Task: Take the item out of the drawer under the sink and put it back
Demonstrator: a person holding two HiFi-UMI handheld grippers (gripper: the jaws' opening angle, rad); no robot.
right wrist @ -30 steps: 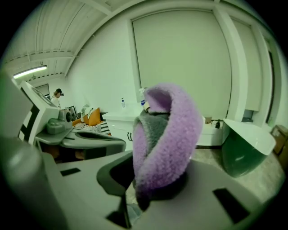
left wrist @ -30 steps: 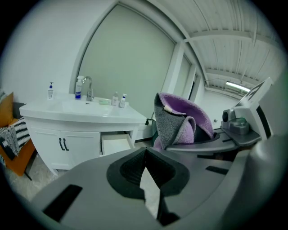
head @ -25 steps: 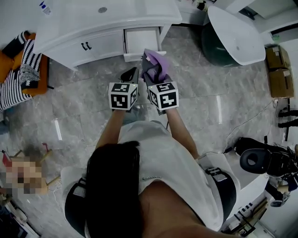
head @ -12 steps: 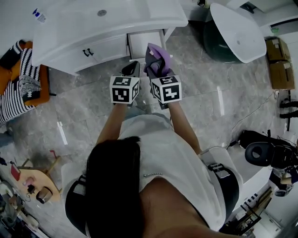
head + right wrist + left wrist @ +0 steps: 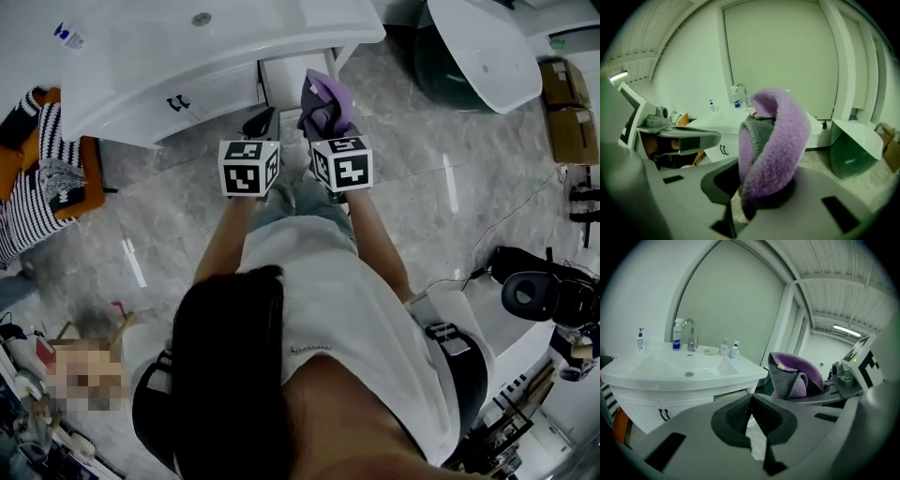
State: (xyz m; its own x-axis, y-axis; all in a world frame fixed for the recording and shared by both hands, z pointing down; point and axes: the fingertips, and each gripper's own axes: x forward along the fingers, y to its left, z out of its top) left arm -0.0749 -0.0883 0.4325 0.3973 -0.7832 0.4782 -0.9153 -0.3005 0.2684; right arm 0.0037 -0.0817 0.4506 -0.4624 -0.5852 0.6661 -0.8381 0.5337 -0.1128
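A folded purple and grey cloth is pinched upright in my right gripper, held in the air just in front of the open drawer of the white sink cabinet. The drawer's inside looks pale; I cannot make out any contents. My left gripper hangs beside it to the left, jaws closed together with nothing between them. Both grippers are level, side by side, pointing at the cabinet front.
The white basin top carries a tap and several small bottles. Two dark door handles sit left of the drawer. A white tub with a dark green base stands to the right. A striped cushion on an orange seat is at the left.
Both grippers and the cloth have moved forward toward the cabinet and drawer. The grip on the cloth is unchanged and the left jaws stay closed.
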